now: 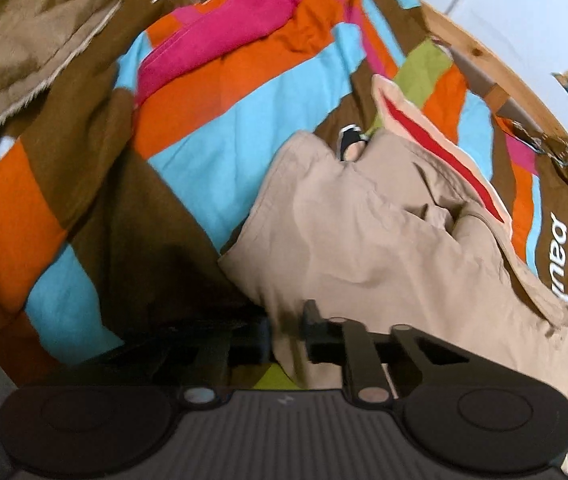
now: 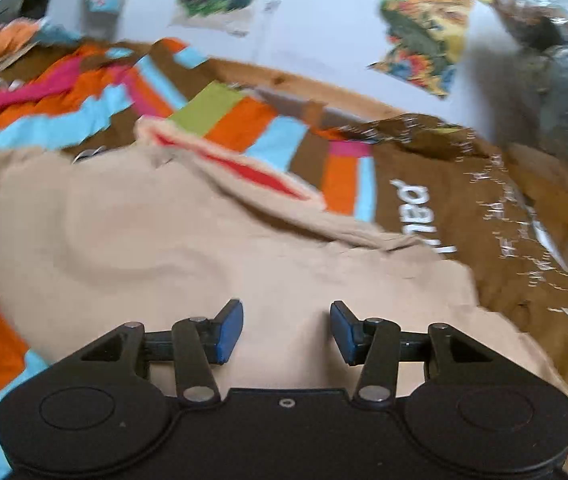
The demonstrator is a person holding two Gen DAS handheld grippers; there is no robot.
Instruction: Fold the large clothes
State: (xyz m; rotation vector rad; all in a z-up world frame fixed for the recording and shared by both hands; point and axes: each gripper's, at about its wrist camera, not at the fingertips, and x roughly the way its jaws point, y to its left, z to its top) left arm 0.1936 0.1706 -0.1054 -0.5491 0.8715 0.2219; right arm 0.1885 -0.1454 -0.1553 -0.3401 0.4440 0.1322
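A large beige garment (image 1: 364, 240) lies crumpled on a striped bedspread (image 1: 211, 120). It has a red-lined opening (image 1: 444, 156) along its far side. My left gripper (image 1: 287, 336) sits at the garment's near left edge, its jaws close together with a fold of beige cloth pinched between them. In the right wrist view the same garment (image 2: 143, 240) fills the foreground, with its red lining (image 2: 259, 176) beyond. My right gripper (image 2: 286, 330) hovers just over the cloth, open, with nothing between its blue pads (image 2: 229, 332).
A tan fleece-lined jacket (image 1: 23, 40) and a pink cloth (image 1: 219, 32) lie farther up the bed. The wooden bed frame (image 2: 324, 92) runs along the far side, against a white wall with colourful pictures (image 2: 424, 28). A grey bundle (image 2: 556, 92) sits at the right.
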